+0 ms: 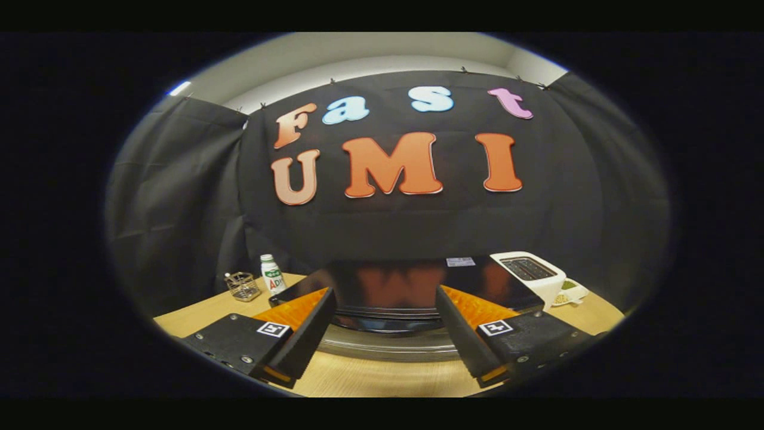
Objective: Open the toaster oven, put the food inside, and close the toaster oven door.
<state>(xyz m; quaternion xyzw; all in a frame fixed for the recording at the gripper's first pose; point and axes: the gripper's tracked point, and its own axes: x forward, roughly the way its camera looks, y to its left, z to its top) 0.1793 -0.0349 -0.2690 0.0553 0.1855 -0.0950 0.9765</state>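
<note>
The black toaster oven (pixel 388 278) stands on the wooden table (pixel 382 376), just ahead of my fingers, and its glossy top mirrors the wall. Its silver door handle (pixel 388 346) curves across the front, low between my two fingers. My gripper (pixel 383 298) is open, with the fingers set wide to either side of the oven's front and touching nothing. From this height I cannot tell how the door stands. A small white dish (pixel 571 292) with greenish and pale food sits on the table to the right, beyond the right finger.
A white pop-up toaster (pixel 531 272) stands right of the oven, next to the dish. Left of the oven are a white bottle (pixel 272 275) and a small wire basket (pixel 242 285). Black cloth walls close the booth behind the table.
</note>
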